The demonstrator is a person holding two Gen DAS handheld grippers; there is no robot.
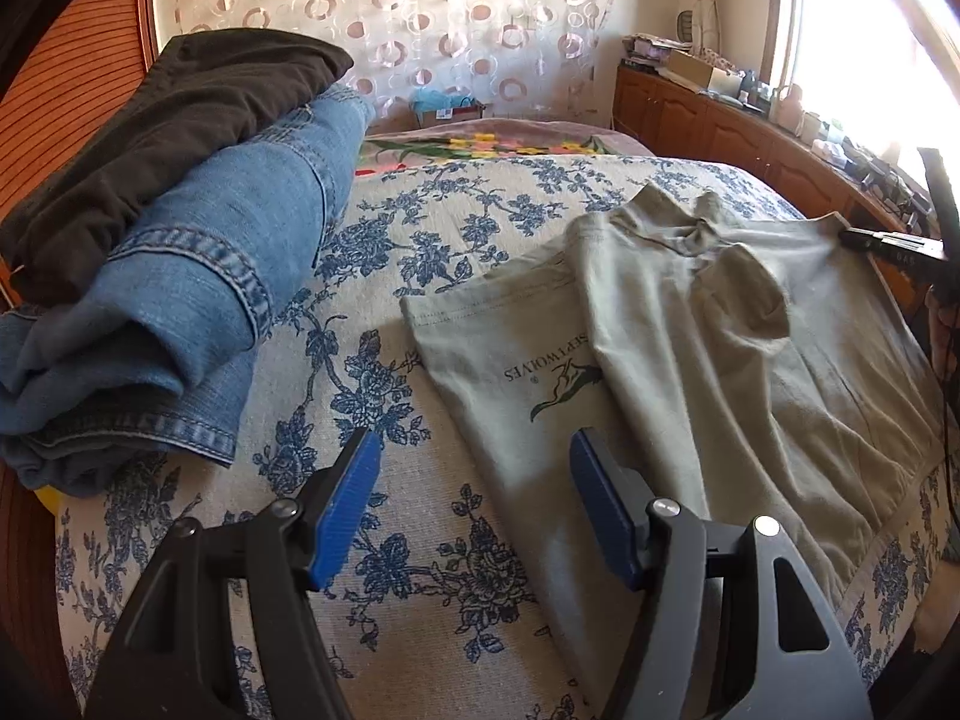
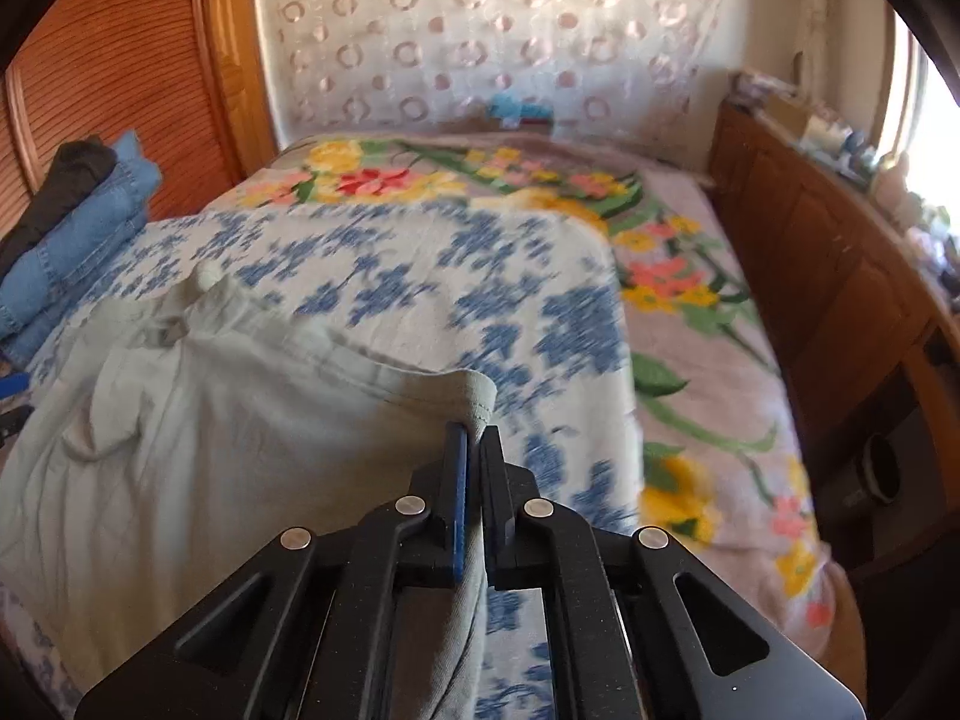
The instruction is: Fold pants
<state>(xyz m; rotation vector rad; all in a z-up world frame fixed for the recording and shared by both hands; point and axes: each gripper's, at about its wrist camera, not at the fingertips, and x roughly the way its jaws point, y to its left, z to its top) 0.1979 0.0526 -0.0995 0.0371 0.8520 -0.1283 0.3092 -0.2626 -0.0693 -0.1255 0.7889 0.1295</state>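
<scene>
Right wrist view: the right gripper (image 2: pixel 474 450) is clamping a corner of the khaki pants (image 2: pixel 198 420) between its closed fingers, probably to carry that edge over for a fold. Left wrist view: the left gripper (image 1: pixel 474 480) is hovering with fingers open and empty; the pants (image 1: pixel 720 348) are lying flat on the bed (image 1: pixel 420 228) ahead and right of its fingers.

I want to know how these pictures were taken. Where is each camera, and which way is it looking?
Left wrist view: sits on the left gripper, looking down its open blue-padded fingers at the pale green cotton pants on the blue-flowered bedspread.
Right wrist view: sits on the right gripper, shut on a pants corner, facing the circle-patterned curtain.
Both share the pants, bedspread, curtain and the folded blue jeans.
</scene>
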